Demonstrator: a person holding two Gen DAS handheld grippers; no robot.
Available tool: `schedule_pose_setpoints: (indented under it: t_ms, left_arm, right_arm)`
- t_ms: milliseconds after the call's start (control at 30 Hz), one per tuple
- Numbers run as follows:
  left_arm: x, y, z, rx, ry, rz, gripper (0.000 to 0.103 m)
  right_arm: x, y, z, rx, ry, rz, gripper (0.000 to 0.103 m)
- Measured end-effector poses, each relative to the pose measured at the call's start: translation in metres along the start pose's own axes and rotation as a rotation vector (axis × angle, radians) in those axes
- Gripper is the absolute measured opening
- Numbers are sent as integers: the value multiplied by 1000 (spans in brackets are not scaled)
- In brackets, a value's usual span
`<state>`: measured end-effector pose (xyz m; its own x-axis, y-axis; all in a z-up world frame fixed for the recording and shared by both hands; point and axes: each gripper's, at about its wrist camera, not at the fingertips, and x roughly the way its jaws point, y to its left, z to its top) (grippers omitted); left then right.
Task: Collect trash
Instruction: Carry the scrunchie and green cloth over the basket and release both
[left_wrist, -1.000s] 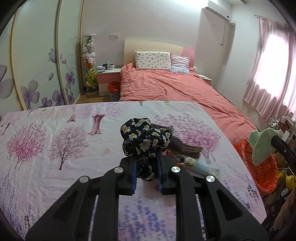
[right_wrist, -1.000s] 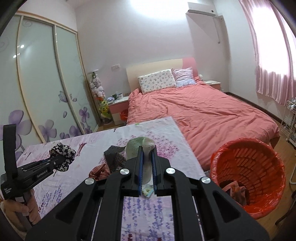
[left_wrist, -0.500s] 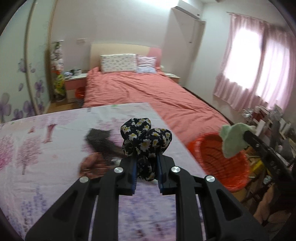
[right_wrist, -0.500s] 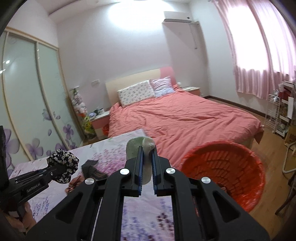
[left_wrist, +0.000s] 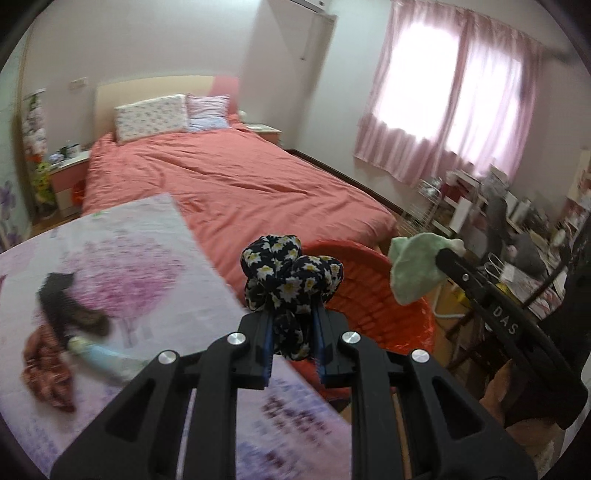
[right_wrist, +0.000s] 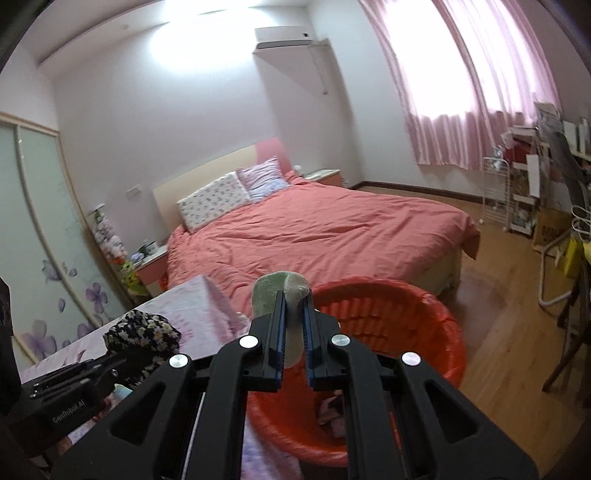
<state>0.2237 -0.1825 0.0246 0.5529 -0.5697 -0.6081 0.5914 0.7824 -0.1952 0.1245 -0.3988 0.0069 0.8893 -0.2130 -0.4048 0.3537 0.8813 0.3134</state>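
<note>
My left gripper (left_wrist: 293, 325) is shut on a black floral scrunchie (left_wrist: 290, 275), held in the air at the table's right edge beside the red basket (left_wrist: 373, 295). My right gripper (right_wrist: 294, 321) is shut on a pale green cloth (right_wrist: 275, 291), held above the near rim of the red basket (right_wrist: 413, 328). The green cloth (left_wrist: 413, 269) and the right gripper's arm show in the left wrist view over the basket's right side. The scrunchie (right_wrist: 142, 332) shows at lower left in the right wrist view. Some scraps lie in the basket's bottom.
On the floral tablecloth (left_wrist: 122, 266) lie a dark hairbrush (left_wrist: 66, 306), a brown cloth (left_wrist: 44, 365) and a pale blue tube (left_wrist: 99, 356). A pink bed (right_wrist: 314, 232) stands behind. A white rack (right_wrist: 496, 192) and cluttered shelves stand at the right on the wooden floor.
Both grippers have swung right, off the table toward the red basket, each still holding its item. The basket is now much nearer in both views.
</note>
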Motion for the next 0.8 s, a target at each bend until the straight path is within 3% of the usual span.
schedule_pose_setpoints:
  t_ms: [133,233,367,467,600,800]
  left_arm:
    - [33,-20,4,22,29,-28,20]
    - [58,-31,5,31,63,-23,29]
    - [83,-28,1,22,101,8,40]
    - [91,-22,-3,13,122,28,43]
    - [91,-12,-10,12,131,66,45]
    - [66,13,-18,12,107,145,53]
  right_arm:
    - [17,-17,1,25,18,-18,9]
    - [26,-29,0,47,37,-10,10]
    - [34,-47,-3,82,68,-9,25]
    - [35,-52,-9,96,83,-20,33]
    - [34,-49,-15,88,100,-37,34]
    - [34,-37,-15,28,106,-51,44]
